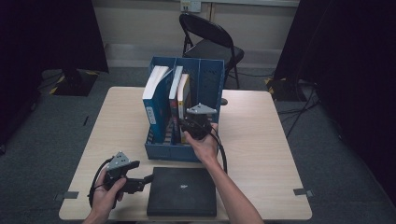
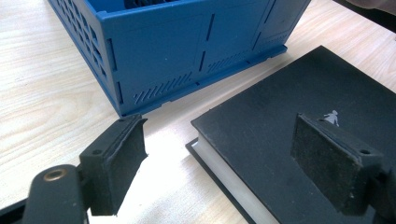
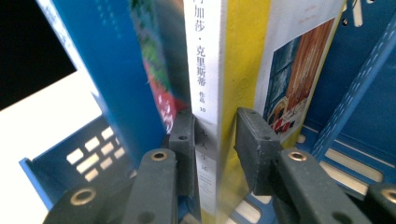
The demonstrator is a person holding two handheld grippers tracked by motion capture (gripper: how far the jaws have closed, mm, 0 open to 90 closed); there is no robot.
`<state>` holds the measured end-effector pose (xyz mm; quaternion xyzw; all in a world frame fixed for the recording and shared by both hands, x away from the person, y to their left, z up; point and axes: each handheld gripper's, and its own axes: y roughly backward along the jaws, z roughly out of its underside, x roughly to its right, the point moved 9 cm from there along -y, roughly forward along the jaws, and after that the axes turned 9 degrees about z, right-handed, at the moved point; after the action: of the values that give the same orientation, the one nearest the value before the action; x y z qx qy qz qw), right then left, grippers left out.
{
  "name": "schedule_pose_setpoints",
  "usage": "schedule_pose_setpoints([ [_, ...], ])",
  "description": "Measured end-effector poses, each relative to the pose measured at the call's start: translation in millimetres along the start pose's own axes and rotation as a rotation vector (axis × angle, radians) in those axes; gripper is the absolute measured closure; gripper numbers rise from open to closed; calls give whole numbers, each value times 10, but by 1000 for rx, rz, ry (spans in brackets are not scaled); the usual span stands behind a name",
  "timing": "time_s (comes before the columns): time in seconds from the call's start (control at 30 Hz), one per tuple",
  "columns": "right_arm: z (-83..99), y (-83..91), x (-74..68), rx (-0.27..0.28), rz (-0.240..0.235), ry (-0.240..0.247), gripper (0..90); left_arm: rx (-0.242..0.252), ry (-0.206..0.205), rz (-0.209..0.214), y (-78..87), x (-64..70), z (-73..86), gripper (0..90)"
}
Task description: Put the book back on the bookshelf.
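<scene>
Pale wooden table (image 1: 261, 140): your right gripper (image 3: 217, 140) pinches the yellow book's spine (image 3: 208, 74), steadying it upright in the blue file rack (image 1: 205, 79); your left gripper (image 2: 219, 163) straddles the black book's corner (image 2: 299, 93), jaws spread, ready to lift.

Left claw (image 1: 148, 178) jaws spread wide, low and level, right claw (image 1: 183, 127) jaws closed in, arm outstretched

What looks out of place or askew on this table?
Nothing is spilled or damaged. The black book lies flat on the table outside the blue file rack, while the other books stand inside. The blue book leans slightly.
</scene>
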<state>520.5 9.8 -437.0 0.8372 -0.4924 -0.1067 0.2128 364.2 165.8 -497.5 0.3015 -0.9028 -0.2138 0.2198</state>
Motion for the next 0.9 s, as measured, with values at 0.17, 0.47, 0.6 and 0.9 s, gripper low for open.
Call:
schedule_pose_setpoints([
  [0.17, 53, 32, 1, -13, -1, 34, 643, 0, 1, -2, 2, -6, -1, 174],
  [0.47, 81, -63, 48, -34, 37, 51, 704, 3, -1, 0, -4, 6, -6, 175],
  [0.6, 40, -119, 135, -34, 46, 30, 710, 0, 3, -1, -1, -10, -1, 174],
  [0.9, -16, -197, 90, -44, 57, 36, 699, 2, 4, 0, -1, -9, -2, 175],
])
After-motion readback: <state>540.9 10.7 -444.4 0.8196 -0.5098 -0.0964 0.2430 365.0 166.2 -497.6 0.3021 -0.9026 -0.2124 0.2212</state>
